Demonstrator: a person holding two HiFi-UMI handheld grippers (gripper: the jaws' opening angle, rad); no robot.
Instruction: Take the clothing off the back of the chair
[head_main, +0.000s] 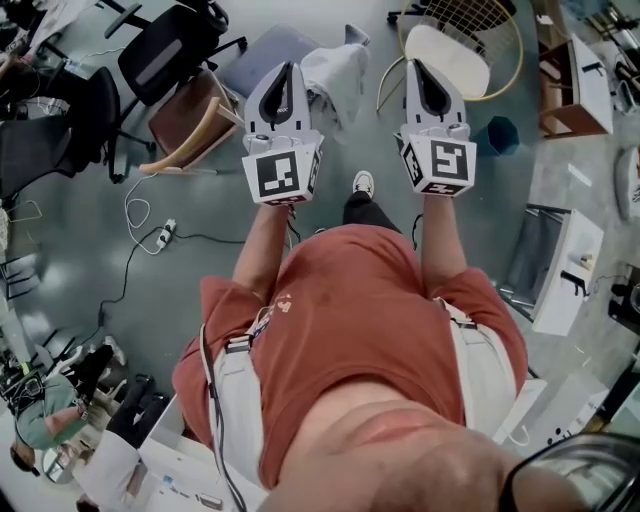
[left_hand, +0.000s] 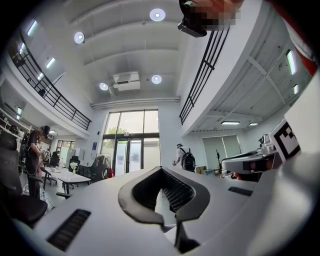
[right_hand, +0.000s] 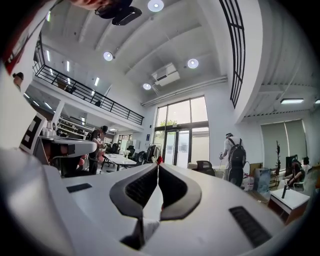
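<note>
hanging rumpled white cloth (head_main: 336, 68) over chair (head_main: 262, 52)

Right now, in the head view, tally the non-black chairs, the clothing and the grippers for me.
Chairs, not black: 3: brown chair, grey chair, white chair
Pieces of clothing: 1
Grippers: 2: left gripper, right gripper
Total: 6

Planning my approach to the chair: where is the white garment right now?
In the head view it sits upper centre, draped on the grey chair. The white garment shows between the left gripper and the right gripper, nearer the left.
</note>
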